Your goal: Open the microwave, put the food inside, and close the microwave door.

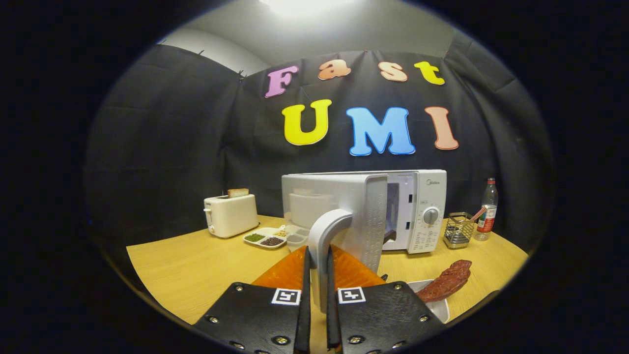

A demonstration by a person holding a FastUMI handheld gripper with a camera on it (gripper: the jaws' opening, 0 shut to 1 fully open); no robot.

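Note:
A white microwave (415,209) stands at the back of the wooden table (196,265), its door (344,206) swung partly open toward me. My gripper (318,285) is shut on the door's curved grey handle (327,236), one finger on each side of it. A reddish-brown piece of food (447,281) lies on a white plate (439,306) just right of the fingers, on the table in front of the microwave. The open cavity shows as a narrow gap past the door's edge.
A white toaster (231,214) holding a bread slice stands back left. A divided tray (267,238) with beans and grains lies beside it. Right of the microwave are a wire holder (458,230) and a plastic bottle (487,209). An orange mat (290,273) lies under the fingers.

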